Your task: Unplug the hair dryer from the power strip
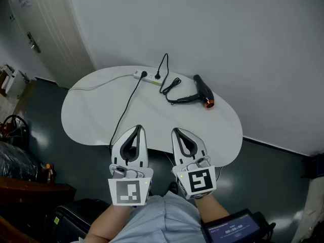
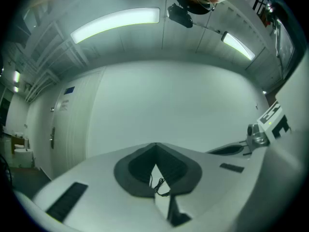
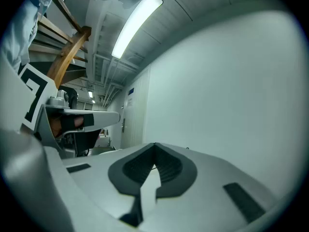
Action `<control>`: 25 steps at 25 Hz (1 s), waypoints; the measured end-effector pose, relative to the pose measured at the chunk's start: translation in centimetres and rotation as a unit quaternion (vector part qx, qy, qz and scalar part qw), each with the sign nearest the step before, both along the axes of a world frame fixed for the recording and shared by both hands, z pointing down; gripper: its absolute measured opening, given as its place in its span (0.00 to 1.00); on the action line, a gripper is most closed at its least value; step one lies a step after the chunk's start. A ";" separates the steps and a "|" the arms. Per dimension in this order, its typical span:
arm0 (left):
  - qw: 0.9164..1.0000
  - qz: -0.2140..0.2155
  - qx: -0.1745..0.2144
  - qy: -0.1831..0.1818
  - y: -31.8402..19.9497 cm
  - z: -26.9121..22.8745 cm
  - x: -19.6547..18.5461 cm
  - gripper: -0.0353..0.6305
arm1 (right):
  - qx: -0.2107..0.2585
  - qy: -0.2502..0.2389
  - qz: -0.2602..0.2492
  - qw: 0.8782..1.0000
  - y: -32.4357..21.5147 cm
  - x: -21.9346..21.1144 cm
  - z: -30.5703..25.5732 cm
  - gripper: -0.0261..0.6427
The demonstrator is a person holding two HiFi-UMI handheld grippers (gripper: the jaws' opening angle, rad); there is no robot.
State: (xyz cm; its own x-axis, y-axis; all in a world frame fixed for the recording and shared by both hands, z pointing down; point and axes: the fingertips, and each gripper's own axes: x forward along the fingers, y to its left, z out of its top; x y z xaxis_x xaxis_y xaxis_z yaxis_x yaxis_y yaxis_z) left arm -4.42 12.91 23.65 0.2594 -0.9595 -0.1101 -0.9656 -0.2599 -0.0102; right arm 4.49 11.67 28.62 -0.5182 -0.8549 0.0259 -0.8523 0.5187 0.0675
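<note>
- The black hair dryer (image 1: pixel 202 91) lies on its side on the far right part of the white oval table (image 1: pixel 212 130), with its orange-ringed nozzle toward the near right
- Its black cord (image 1: pixel 172 86) leaves the handle in a loose tangle to the left, loops up against the wall (image 1: pixel 212 24), and comes down to a black plug (image 1: pixel 158 76)
- The plug sits at the right end of the white power strip (image 1: pixel 143 74), plugged in as far as the head view shows
- The power strip lies at the table's far edge, near the wall and left of the hair dryer
- A white cable (image 1: pixel 101 83) runs left from the strip along the table; a second black cable (image 1: pixel 126 108) runs from it to the near edge
- The left claw (image 1: pixel 137 128) hangs over the table's near edge, clenched with its tips touching and nothing between them, well apart from the strip
- The right claw (image 1: pixel 175 130) is just beside it, likewise clenched and empty
- A white door (image 1: pixel 40 29) stands at the far left above a dark floor (image 1: pixel 76 161)
</note>
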 end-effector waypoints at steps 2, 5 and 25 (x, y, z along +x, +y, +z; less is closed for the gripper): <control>1.000 0.002 0.000 -0.001 0.0 0.0 0.0 0.05 | 0.004 -0.004 0.001 1.000 -0.1 0.0 -0.1 0.04; 1.000 0.003 -0.002 0.000 -0.1 0.2 -0.1 0.05 | -0.006 -0.001 0.003 1.000 -0.3 0.0 0.3 0.04; 0.999 0.039 -0.009 0.020 -1.8 1.7 -5.8 0.05 | -0.017 -0.026 0.047 0.998 -2.3 -5.0 1.3 0.04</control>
